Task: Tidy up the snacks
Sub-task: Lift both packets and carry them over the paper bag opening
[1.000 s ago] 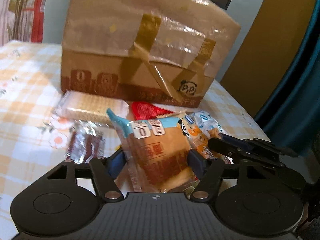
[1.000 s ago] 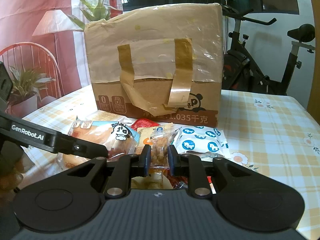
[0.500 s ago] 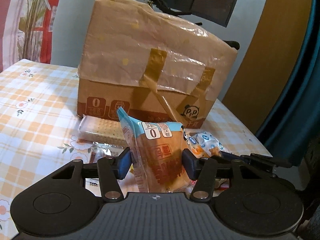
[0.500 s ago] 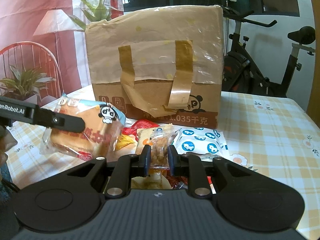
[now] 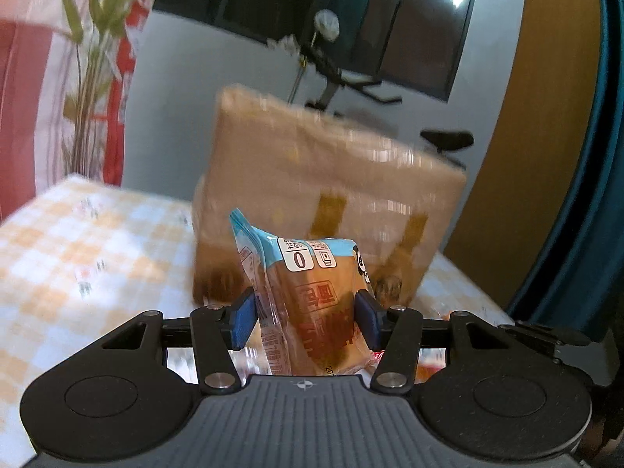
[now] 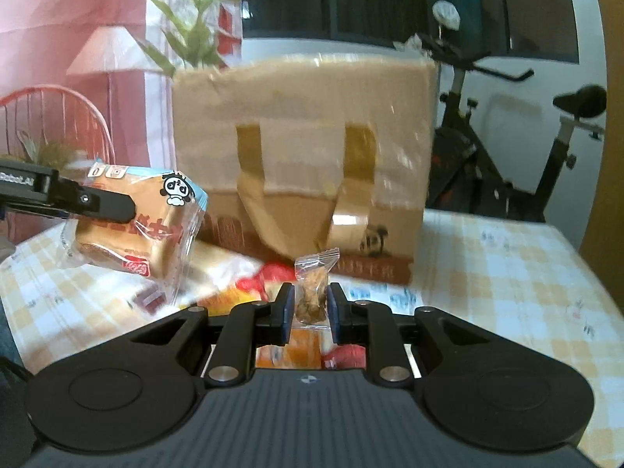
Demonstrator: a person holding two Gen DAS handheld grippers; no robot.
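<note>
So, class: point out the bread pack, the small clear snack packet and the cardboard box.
bread pack (image 5: 319, 304), left wrist view, front face.
small clear snack packet (image 6: 311, 292), right wrist view, brown contents.
cardboard box (image 6: 304, 117), right wrist view, upper front.

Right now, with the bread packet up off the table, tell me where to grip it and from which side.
Grip the bread packet across the loaf's thick middle, coming from its bottom end, as the left gripper does. The pads get both broad flanks there; the thin sealed top edge would likely fold or slip.
</note>
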